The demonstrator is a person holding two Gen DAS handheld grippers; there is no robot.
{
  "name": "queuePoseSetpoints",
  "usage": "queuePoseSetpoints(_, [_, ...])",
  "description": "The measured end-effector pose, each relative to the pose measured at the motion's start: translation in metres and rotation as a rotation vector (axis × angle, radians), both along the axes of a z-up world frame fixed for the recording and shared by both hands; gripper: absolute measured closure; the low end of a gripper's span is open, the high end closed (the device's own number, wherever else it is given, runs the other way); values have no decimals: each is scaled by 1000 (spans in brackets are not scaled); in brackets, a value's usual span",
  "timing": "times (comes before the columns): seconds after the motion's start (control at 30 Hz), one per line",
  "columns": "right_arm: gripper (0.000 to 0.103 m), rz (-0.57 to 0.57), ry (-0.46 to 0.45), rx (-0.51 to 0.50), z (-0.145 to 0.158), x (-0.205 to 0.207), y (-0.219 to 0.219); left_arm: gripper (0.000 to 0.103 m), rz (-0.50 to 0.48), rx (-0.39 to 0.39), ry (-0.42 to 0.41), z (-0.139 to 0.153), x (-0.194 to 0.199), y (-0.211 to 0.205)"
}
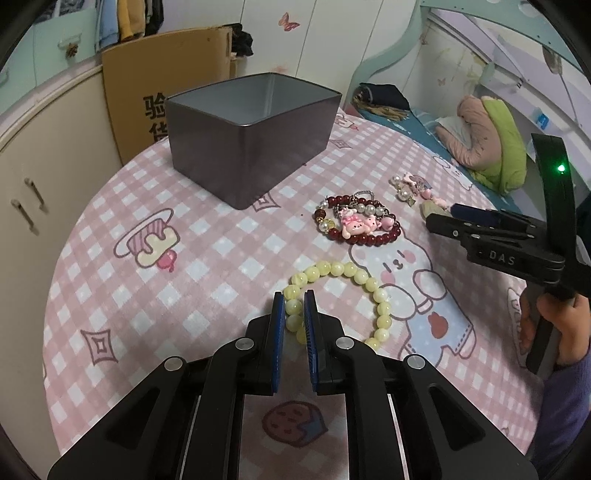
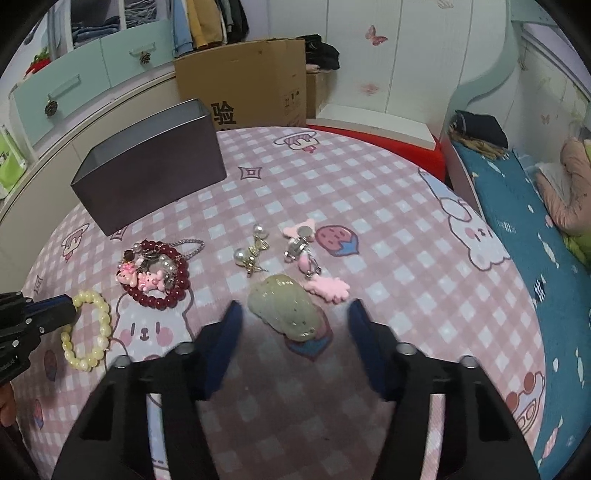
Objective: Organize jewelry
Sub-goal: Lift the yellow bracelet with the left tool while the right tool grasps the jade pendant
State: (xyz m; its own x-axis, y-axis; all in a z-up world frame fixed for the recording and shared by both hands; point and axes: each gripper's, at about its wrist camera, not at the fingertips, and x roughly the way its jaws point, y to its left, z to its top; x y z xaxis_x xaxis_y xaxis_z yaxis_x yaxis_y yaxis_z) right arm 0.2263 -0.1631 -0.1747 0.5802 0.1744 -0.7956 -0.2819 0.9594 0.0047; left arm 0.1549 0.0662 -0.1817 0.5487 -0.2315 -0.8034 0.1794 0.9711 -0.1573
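Both grippers are chunky black plastic with blue fingers (image 1: 277,325) and silver screws; right gripper (image 1: 458,218) reads "DAS", green light on, purple sleeve (image 1: 565,398).

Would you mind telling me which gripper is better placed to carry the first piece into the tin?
The left gripper: its fingers already straddle the yellow bead bracelet, with the open tin straight ahead. The right gripper hangs wide open before the pale green pendant.

Kid's bedroom: bed (image 2: 517,206), wardrobe w/ clothes (image 2: 207,22), butterfly decals (image 2: 376,36).
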Motion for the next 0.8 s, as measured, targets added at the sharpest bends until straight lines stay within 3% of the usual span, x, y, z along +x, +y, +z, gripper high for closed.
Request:
queuePoseSetpoints(0.2, [67,39,-7,-3,1,-1,4,93,-18,64,-24,1,1,-10])
queuePoseSetpoints(0.23, [77,47,-6,-1,2,-2,5,93,-18,62,-26,1,2,-11])
queuePoseSetpoints(0.5, [79,76,1,42,8,-19,9,93,-69,-17,-30,6,-1,-11])
queuePoseSetpoints(0.8, [81,88,-52,80,39,-30,10,93,-124,-103,-102,47,0,-13])
